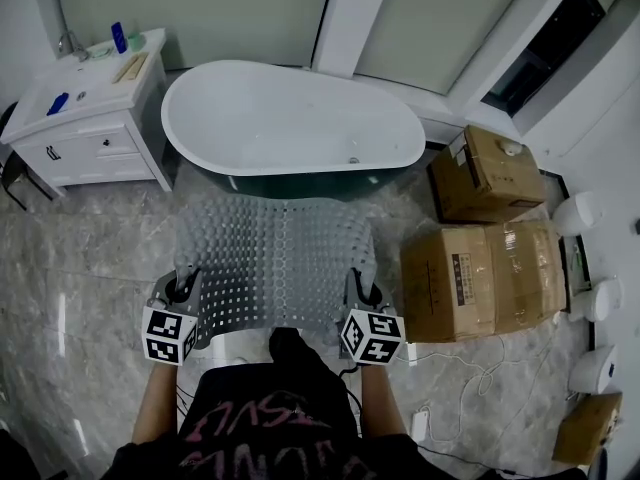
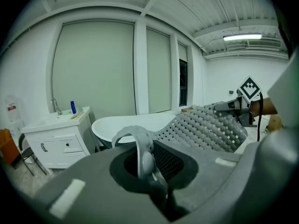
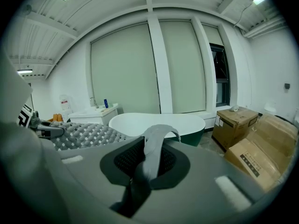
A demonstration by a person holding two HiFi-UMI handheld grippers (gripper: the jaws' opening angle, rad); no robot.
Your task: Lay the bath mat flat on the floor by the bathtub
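A grey, bumpy bath mat hangs stretched between my two grippers, above the marble floor in front of the white bathtub. My left gripper is shut on the mat's near left corner, and a fold of mat stands pinched between its jaws. Over at the near right corner, my right gripper is shut on the mat as well, with a grey fold rising between its jaws. The mat's far edge droops toward the tub's dark base. The bathtub lies straight ahead in the right gripper view.
A white vanity cabinet with a sink and bottles stands left of the tub. Stacked cardboard boxes sit right of the mat, with white cables on the floor near them. A window wall runs behind the tub.
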